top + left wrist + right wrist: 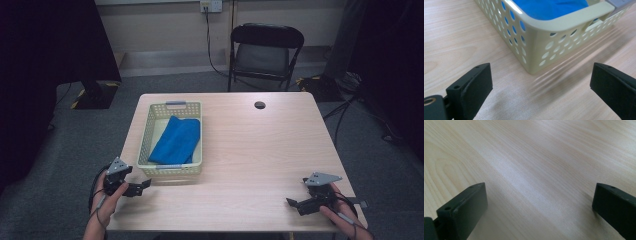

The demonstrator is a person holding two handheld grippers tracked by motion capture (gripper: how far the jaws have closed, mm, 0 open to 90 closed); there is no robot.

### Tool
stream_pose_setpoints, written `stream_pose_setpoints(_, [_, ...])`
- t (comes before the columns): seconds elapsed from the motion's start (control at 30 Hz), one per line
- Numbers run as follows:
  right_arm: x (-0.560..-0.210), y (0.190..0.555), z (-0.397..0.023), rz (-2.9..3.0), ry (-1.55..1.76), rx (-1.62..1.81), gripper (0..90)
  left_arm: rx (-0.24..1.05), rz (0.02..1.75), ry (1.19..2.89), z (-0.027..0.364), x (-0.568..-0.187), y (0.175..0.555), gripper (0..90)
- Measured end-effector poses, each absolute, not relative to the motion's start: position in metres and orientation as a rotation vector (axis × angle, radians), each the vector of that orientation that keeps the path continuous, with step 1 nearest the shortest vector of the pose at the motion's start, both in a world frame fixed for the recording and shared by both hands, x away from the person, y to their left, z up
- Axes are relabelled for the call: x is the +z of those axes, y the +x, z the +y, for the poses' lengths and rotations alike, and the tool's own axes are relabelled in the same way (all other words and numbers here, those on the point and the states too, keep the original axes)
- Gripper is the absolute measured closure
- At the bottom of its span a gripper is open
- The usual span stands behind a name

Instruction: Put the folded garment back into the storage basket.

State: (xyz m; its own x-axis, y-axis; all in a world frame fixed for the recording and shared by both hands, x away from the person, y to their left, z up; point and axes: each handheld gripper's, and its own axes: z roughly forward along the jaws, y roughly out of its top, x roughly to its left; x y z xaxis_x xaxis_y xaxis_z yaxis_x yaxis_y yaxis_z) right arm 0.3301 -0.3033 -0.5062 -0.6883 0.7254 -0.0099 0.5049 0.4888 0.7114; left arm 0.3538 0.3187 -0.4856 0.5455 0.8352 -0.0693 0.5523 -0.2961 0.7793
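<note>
Basket [172, 167]: cream, perforated, on the bench [260, 150]; its near corner sits just ahead of the left jaws, between them in the left gripper view.
Cloth [176, 140]: blue, folded, lying inside the basket (judged already stowed).
Left gripper [145, 184]: jaws wide apart, holding nothing.
Right gripper [292, 202]: jaws wide apart over bare wood, well apart from the basket.
Progress: nothing grasped; any handling of the basket appears not yet begun.
</note>
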Motion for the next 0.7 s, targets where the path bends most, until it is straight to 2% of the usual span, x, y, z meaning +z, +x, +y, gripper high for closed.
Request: stream_pose_setpoints(0.7, [-0.506,0.33,-0.303,2.429,1.038,1.009,0.0,0.458,1.11,2.089,0.312,-0.496,0.356,3.7])
